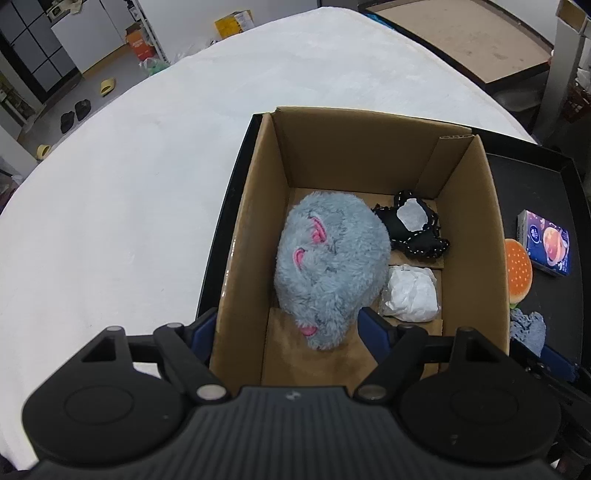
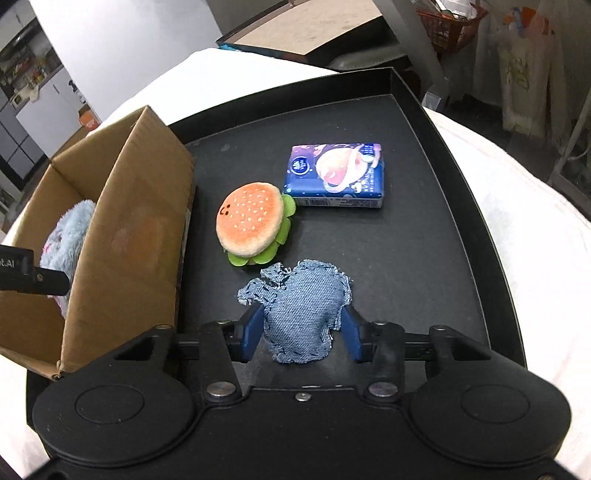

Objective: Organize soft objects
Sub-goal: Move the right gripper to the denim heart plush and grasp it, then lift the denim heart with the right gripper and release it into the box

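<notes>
A cardboard box (image 1: 354, 147) stands on the left of a black tray (image 2: 424, 229). In it lie a grey-blue plush (image 1: 328, 266), a black stitched pouch (image 1: 417, 229) and a white crumpled wad (image 1: 410, 291). My left gripper (image 1: 286, 328) is open, one finger outside the box's left wall, the other inside beside the plush. On the tray lie a burger plush (image 2: 255, 221), a blue tissue pack (image 2: 336, 175) and a denim pillow (image 2: 303, 310). My right gripper (image 2: 301, 338) is open, its fingers on either side of the denim pillow.
The tray rests on a white fuzzy cover (image 1: 129, 184). The box wall (image 2: 133, 236) stands close on the left of the right gripper. The tray's raised rim (image 2: 476, 206) runs along the right. Room clutter and a dark board (image 1: 461, 33) lie beyond.
</notes>
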Demonstrator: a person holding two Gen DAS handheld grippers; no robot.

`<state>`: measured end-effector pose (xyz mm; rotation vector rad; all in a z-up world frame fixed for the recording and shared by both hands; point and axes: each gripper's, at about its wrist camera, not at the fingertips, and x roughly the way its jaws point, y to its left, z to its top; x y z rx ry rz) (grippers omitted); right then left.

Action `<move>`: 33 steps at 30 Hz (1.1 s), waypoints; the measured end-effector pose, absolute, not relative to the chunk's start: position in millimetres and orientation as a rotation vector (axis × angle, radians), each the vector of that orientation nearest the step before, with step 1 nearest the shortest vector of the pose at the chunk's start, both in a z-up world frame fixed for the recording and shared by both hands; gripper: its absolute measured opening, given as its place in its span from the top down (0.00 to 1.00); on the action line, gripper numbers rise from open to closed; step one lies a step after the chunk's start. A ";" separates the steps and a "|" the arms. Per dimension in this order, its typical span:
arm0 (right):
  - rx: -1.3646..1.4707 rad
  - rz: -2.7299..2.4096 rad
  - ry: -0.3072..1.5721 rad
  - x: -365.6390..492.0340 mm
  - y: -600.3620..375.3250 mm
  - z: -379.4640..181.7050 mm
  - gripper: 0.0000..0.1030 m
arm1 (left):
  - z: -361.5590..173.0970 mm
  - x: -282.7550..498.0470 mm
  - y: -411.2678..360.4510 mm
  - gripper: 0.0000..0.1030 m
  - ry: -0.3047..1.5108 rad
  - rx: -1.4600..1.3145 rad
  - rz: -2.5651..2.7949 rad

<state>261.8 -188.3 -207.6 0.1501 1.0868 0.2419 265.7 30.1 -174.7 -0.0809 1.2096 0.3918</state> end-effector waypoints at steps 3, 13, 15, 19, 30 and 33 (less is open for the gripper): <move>0.174 0.229 1.087 265.1 -193.9 -207.7 0.57 | -175.2 268.5 29.9 0.24 1.221 -0.084 0.406; 0.197 0.214 1.081 263.9 -201.4 -204.2 0.57 | -177.7 275.0 35.1 0.20 1.237 -0.145 0.431; 0.190 0.216 1.075 264.1 -201.3 -203.7 0.57 | -177.7 275.1 34.9 0.20 1.234 -0.147 0.428; 0.158 0.206 1.075 263.8 -198.8 -204.4 0.57 | -177.0 272.8 36.2 0.20 1.226 -0.144 0.396; 0.062 0.198 0.982 259.5 -184.1 -165.9 0.57 | -168.8 252.8 54.9 0.20 1.149 -0.230 0.293; 0.036 0.197 0.956 260.6 -176.3 -153.7 0.57 | -167.9 247.8 60.3 0.20 1.134 -0.235 0.278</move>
